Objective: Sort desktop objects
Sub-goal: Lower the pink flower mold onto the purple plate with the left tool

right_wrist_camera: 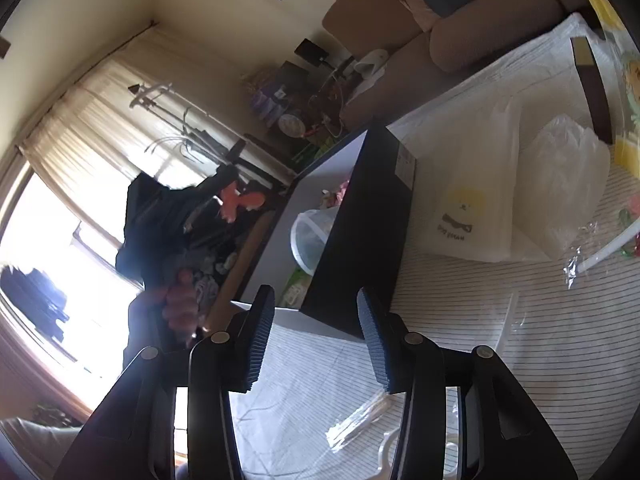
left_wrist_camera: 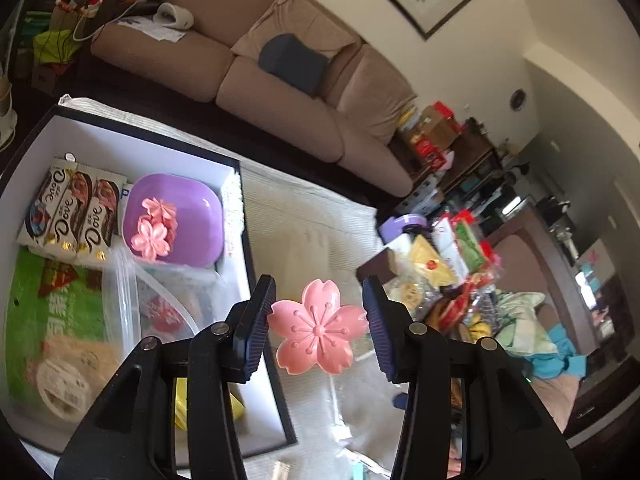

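Between the left gripper's fingers, in the left wrist view, sits a pink flower-shaped dish. The left pad meets its petal edge, while the right pad seems to stand just clear, so I cannot tell whether it is clamped or merely framed. It hangs over the striped tabletop, just right of the black-rimmed box. That box already holds a purple bowl with two more pink flower dishes inside, chocolate bars to its left, and clear bags nearer the camera. Like seems to go with like, so this dish probably belongs in the bowl

Over the same cloth, in the right wrist view, the right gripper has its fingers parted with nothing between them, likely free for the next pick. Beyond them stands the box's dark outer wall; to the far right lie a white pouch with a dog print and crumpled clear wrap, still unsorted. At left a hand grips the other tool, with something pink at its tip
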`<state>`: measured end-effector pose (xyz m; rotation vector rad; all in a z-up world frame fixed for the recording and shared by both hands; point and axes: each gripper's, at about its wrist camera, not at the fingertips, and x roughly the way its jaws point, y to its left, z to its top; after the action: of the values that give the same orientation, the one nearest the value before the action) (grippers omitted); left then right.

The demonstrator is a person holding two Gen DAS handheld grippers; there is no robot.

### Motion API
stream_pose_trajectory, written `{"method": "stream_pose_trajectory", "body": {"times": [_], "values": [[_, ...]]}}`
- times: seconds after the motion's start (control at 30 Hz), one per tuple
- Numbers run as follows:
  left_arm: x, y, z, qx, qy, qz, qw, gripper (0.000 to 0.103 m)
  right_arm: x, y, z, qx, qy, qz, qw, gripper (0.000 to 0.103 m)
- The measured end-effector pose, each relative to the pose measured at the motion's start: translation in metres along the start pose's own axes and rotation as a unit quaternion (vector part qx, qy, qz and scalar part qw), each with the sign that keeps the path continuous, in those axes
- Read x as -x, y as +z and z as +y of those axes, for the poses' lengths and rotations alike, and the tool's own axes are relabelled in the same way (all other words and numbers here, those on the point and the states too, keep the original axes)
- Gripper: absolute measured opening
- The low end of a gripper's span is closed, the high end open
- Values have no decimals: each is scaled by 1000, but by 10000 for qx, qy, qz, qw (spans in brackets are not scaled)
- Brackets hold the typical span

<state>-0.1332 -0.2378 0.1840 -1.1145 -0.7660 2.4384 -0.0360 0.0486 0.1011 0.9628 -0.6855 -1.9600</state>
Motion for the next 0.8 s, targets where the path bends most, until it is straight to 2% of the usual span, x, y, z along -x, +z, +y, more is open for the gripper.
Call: {"method": "stream_pose_trajectory", "body": {"times": [0.17,0.27,0.37,0.8], "values": [[-68,41,34,26,1055,496,9932,42,0,2,9,469,-503,-19,9976,49],[-101,49,52,-5,1512,703,9860,42,0,3,8,547,-575,-17,9968,49],[-120,48,59,-120,1772,839,9805,42,-1,3,5,574,-625,26,9964,49],[-132,49,73,-354,2340,1135,9649,42,-9,1,-1,422,-535,192,9975,49]]}}
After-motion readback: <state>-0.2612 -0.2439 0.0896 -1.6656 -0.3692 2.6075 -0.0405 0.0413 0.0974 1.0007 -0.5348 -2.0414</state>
